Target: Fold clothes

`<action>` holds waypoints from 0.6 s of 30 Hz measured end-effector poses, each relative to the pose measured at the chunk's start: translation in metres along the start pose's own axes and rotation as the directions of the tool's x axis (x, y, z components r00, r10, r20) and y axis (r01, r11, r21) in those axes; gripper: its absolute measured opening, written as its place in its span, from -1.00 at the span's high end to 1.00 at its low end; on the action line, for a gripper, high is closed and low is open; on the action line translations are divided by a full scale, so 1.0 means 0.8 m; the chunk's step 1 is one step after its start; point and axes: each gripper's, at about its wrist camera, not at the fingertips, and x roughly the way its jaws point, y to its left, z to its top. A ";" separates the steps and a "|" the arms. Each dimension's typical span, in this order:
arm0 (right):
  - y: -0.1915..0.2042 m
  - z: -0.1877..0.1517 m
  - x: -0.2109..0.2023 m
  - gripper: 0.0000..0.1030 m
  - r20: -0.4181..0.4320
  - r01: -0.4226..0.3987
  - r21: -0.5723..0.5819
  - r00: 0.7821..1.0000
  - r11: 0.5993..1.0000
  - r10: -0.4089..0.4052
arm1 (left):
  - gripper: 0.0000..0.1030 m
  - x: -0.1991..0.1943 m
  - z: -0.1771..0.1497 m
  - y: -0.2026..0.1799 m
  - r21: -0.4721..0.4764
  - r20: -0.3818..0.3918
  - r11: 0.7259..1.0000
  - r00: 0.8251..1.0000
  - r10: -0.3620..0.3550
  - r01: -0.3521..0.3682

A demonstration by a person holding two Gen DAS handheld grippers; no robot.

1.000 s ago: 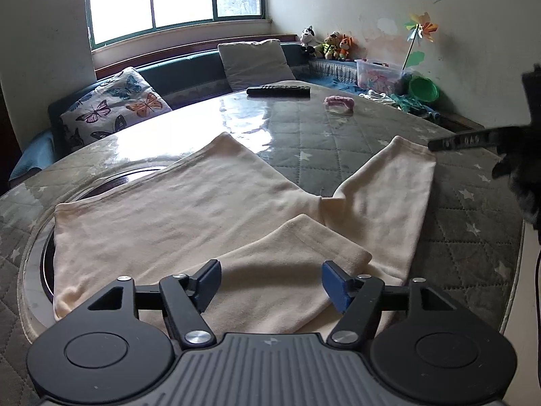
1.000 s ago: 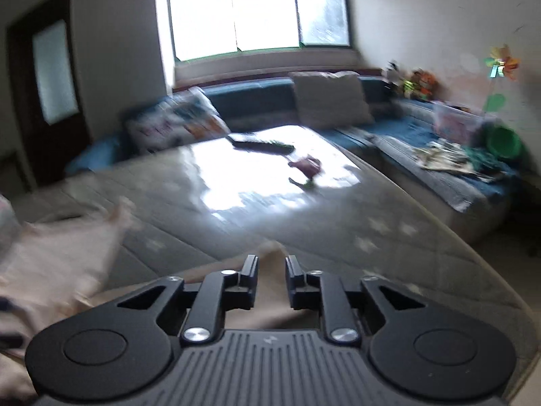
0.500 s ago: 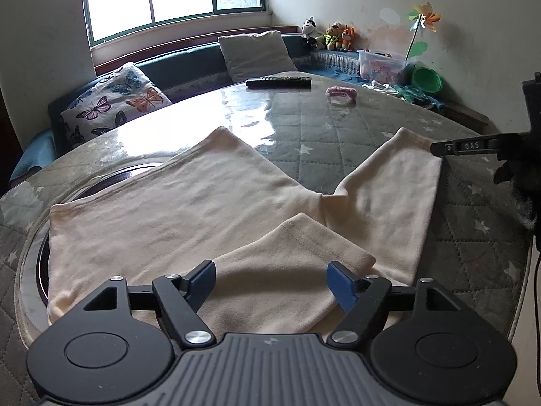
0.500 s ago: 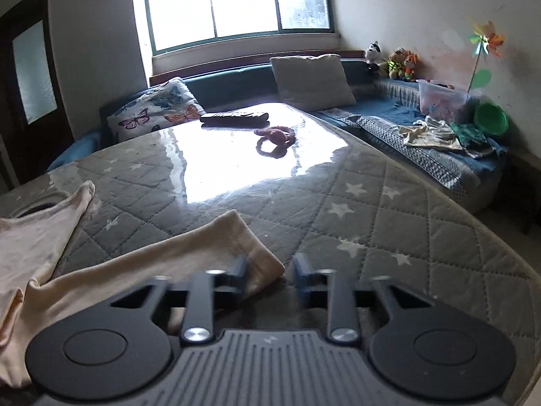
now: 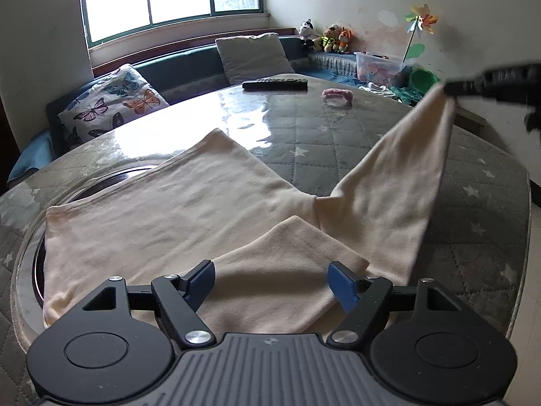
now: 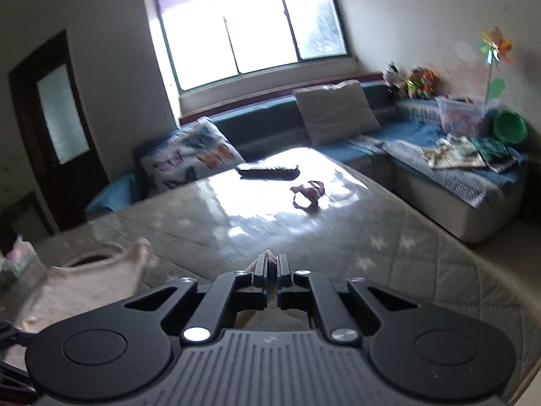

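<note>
left wrist view: no writing can be read. one cream shirt (image 5: 189, 216) lies spread on the round table (image 5: 473, 209), its near sleeve folded across the body. the left gripper (image 5: 270, 279) hangs low over that folded sleeve, tilted down, jaws wide apart with nothing between them. the right gripper (image 5: 451, 87) comes in from the right, blurred, pinching the far sleeve's cuff and holding it above the table. beyond lie one remote (image 5: 274, 84), one pink band (image 5: 337, 94), two cushions and three plush toys.

right wrist view: blurred, no legible writing. the right gripper (image 6: 271, 267) has just been closing; its jaws now sit together on a cream cuff (image 6: 267, 256) that peeks out between them.
</note>
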 end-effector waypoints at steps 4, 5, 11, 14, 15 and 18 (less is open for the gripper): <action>0.032 0.020 -0.021 0.92 0.037 -0.067 -0.046 0.997 0.997 0.069 | -0.50 0.006 -0.003 -0.001 0.004 -0.006 1.000 1.000 0.006 -0.006; 0.042 0.024 -0.026 0.92 0.046 -0.087 -0.063 0.995 0.994 0.090 | -0.50 0.004 -0.004 0.000 -0.001 -0.003 1.000 1.000 0.004 -0.004; 0.125 0.042 -0.049 0.92 0.065 -0.215 -0.197 0.971 0.956 0.231 | -0.50 -0.038 -0.013 0.023 -0.043 0.065 0.999 0.997 0.034 -0.031; 0.173 0.044 -0.053 0.92 0.049 -0.288 -0.262 0.949 0.921 0.311 | -0.50 -0.069 -0.027 0.049 -0.084 0.099 0.993 0.991 0.095 -0.086; 0.189 0.042 -0.053 0.92 0.039 -0.313 -0.284 0.941 0.907 0.337 | -0.50 -0.078 -0.033 0.058 -0.101 0.105 0.989 0.988 0.117 -0.106; 0.237 0.033 -0.050 0.92 -0.003 -0.382 -0.336 0.915 0.861 0.404 | -0.47 -0.106 -0.054 0.089 -0.161 0.116 0.973 0.976 0.186 -0.166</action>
